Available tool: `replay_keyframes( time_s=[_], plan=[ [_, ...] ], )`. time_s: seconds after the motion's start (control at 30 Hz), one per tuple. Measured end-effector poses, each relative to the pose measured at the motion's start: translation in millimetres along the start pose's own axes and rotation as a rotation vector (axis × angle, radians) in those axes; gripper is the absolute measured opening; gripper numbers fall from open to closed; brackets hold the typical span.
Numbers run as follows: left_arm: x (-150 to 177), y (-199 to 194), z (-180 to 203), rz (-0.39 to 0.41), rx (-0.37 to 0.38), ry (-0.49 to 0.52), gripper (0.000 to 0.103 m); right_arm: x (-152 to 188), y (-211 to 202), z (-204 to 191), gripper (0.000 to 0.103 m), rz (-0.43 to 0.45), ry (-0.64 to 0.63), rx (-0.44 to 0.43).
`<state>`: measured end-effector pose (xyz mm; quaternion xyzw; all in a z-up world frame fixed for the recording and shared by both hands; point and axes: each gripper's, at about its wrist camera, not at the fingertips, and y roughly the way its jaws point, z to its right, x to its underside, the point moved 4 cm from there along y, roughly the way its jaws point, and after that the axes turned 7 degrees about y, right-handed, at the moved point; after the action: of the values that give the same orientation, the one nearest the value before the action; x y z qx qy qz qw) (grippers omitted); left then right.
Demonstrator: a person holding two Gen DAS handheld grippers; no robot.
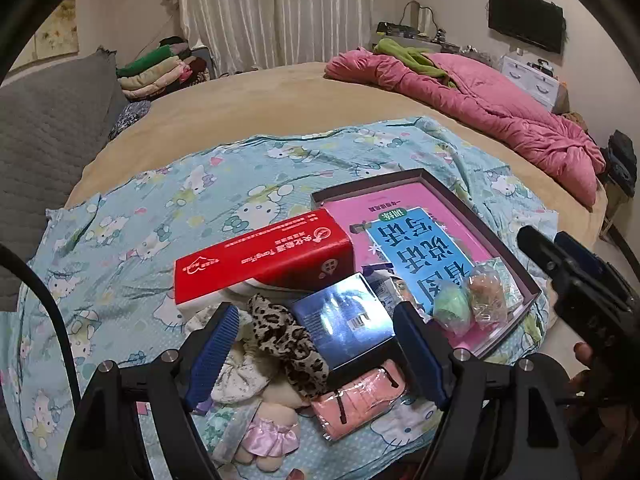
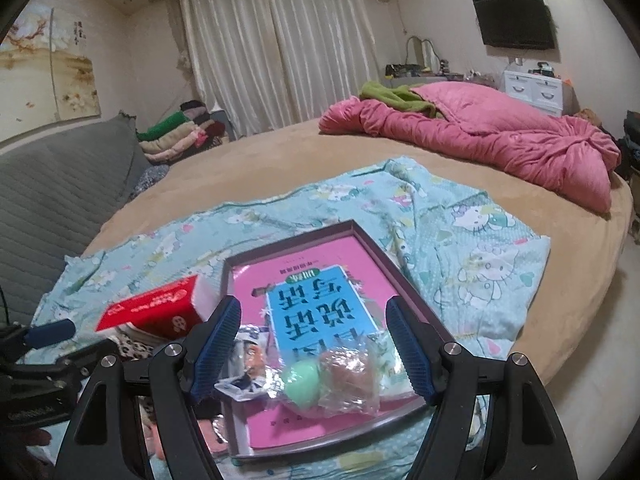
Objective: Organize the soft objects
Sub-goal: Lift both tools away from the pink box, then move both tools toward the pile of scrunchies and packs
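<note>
My left gripper (image 1: pixel 316 316) is open above a pile on the cat-print cloth (image 1: pixel 120 240): a leopard-print scrunchie (image 1: pixel 284 340), a glossy blue box (image 1: pixel 344 324), a pink wrapped item (image 1: pixel 356 404), a plush doll (image 1: pixel 264 432) and a red tissue box (image 1: pixel 260 256). My right gripper (image 2: pixel 314 308) is open over a shallow box lid (image 2: pixel 380 256) holding a pink and blue book (image 2: pixel 316 300). On the book lie a green soft ball (image 2: pixel 302 378) and a brownish ball in clear wrap (image 2: pixel 346 376). The right gripper (image 1: pixel 568 272) shows at the left view's right edge.
The cloth lies on a tan round bed (image 2: pixel 260 160). A pink quilt (image 2: pixel 500 140) with a green garment (image 2: pixel 396 96) is heaped at the far right. A grey headboard (image 2: pixel 52 200) stands left, folded clothes (image 2: pixel 176 136) beyond it, and curtains (image 2: pixel 280 48) behind.
</note>
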<state>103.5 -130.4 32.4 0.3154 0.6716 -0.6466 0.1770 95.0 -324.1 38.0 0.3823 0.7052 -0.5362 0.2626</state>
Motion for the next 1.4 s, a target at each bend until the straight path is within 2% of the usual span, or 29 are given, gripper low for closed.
replay_keyframes(
  time_s=[0.17,0.4,0.6,0.83,1.03,1.27,1.4],
  plan=[
    [2,-9,-20,0.013,-0.015,-0.035,0.079,-6,-13,-19,0.076,-0.003,0.007,-0.067],
    [7,-23,-68,0.024,-0.063,-0.119,0.079,-5,-29,-52,0.076,-0.002,-0.062,-0.141],
    [19,-31,-109,0.02,-0.104,-0.194,0.079,3,-32,-71,0.076,-0.027,-0.103,-0.176],
    [38,-35,-136,0.008,-0.113,-0.232,0.079,16,-32,-89,0.076,-0.068,-0.154,-0.21],
    [58,-25,-142,-0.041,-0.049,-0.251,0.084,31,-25,-100,0.076,-0.12,-0.208,-0.226],
    [89,0,-132,-0.141,0.078,-0.248,0.084,60,-7,-112,0.076,-0.248,-0.305,-0.227],
    [105,13,-126,-0.19,0.124,-0.247,0.084,78,3,-118,0.076,-0.31,-0.384,-0.207]
  ],
)
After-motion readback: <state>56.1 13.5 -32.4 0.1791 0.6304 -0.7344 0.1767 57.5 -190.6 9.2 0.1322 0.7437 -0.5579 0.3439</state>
